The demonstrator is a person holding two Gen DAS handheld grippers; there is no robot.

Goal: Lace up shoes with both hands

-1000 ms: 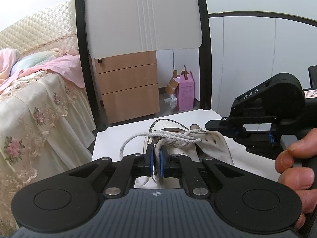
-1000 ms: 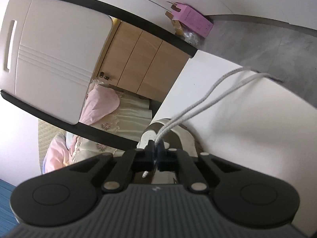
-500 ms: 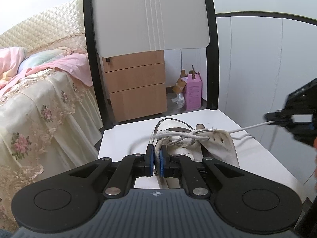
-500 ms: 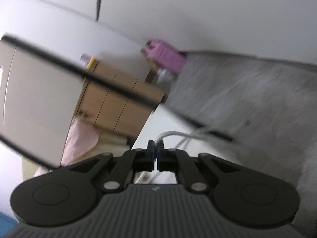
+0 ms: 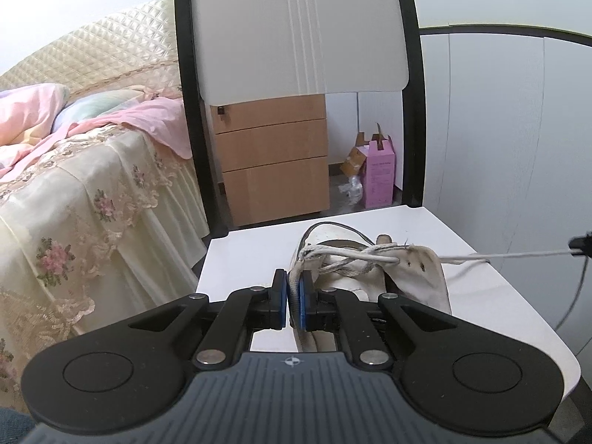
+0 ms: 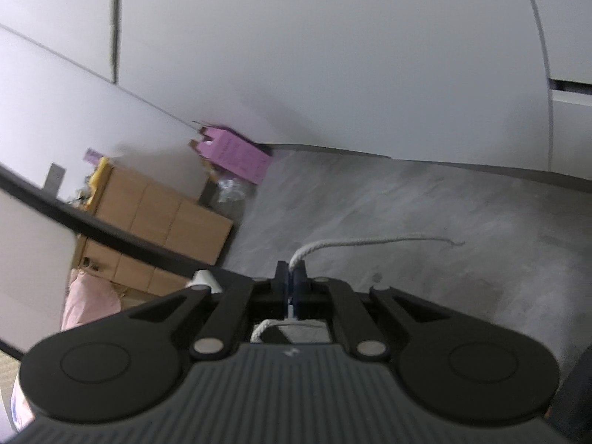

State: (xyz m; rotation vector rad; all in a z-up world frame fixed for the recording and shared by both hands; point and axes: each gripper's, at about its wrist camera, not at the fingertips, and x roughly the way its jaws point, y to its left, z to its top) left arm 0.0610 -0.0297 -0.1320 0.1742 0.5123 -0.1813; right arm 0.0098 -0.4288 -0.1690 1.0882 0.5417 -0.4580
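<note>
The white shoe (image 5: 373, 277) sits on the white chair seat (image 5: 251, 251), toward the seat's far right part, its tongue and open collar facing the chair back (image 5: 296, 29). The left gripper (image 5: 293, 299) hovers low over the near middle of the seat, and its blue pads (image 5: 283, 301) are pressed together on a stretch of the grey-white lace (image 5: 344, 259), which climbs from the jaws up to the eyelets. Across the top of the shoe the lace crosses itself in a loose tangle. One strand runs out taut to the right, past the seat's right edge, straight to the black tip of the right gripper (image 5: 581, 245) at the picture's border. A thin dark cable (image 5: 577, 288) hangs below that tip.

From the right wrist view, the right gripper (image 6: 292, 285) is pinched shut on the same lace (image 6: 355, 243). The free end arcs up out of the jaws and trails off to the right, frayed at its tip, over grey floor (image 6: 407, 222). This view is slightly blurred.

Around the chair: a wooden drawer unit (image 5: 272, 170) behind it, a pink carton (image 5: 381, 177) on the floor by the wall, and a bed (image 5: 92, 199) with a floral lace cover off the seat's left edge, a pink cloth (image 5: 155, 122) draped on it.
</note>
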